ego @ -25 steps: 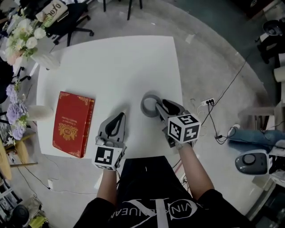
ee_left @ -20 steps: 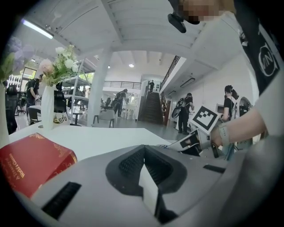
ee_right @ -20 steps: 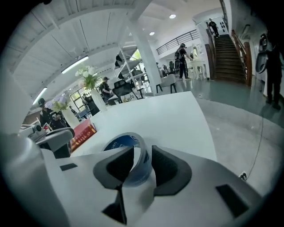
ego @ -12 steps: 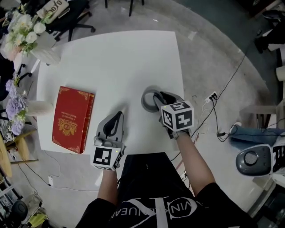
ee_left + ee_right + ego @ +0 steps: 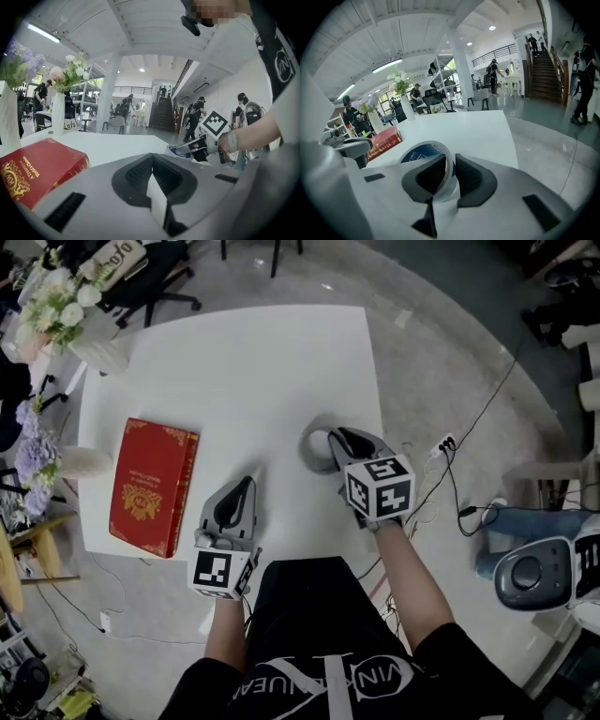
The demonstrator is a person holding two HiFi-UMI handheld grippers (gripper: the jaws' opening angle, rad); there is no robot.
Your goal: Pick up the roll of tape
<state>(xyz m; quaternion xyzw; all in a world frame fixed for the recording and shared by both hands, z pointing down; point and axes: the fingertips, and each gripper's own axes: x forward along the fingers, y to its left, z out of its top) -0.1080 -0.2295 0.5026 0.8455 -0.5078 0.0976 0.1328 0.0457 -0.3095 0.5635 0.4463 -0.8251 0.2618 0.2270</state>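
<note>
Roll of tape (image 5: pixel 418 153) lies flat toward the 3 o'clock side of the white desk (image 5: pixel 234 371), close to that edge, and it now has the right tongs (image 5: pixel 451 164) on it. Those jaws have just been closing. One pad sits inside the ring and the other outside, and the near wall of the roll looks pinched between them. We judge the grasp to be made or all but made. The roll is not yet raised off the desk, so what remains is the lift itself. The left tongs (image 5: pixel 152 159) rest closed and empty near the desk's 6 o'clock edge and take no part. A red book (image 5: pixel 153 486) lies at 8 o'clock, well apart from the roll.
</note>
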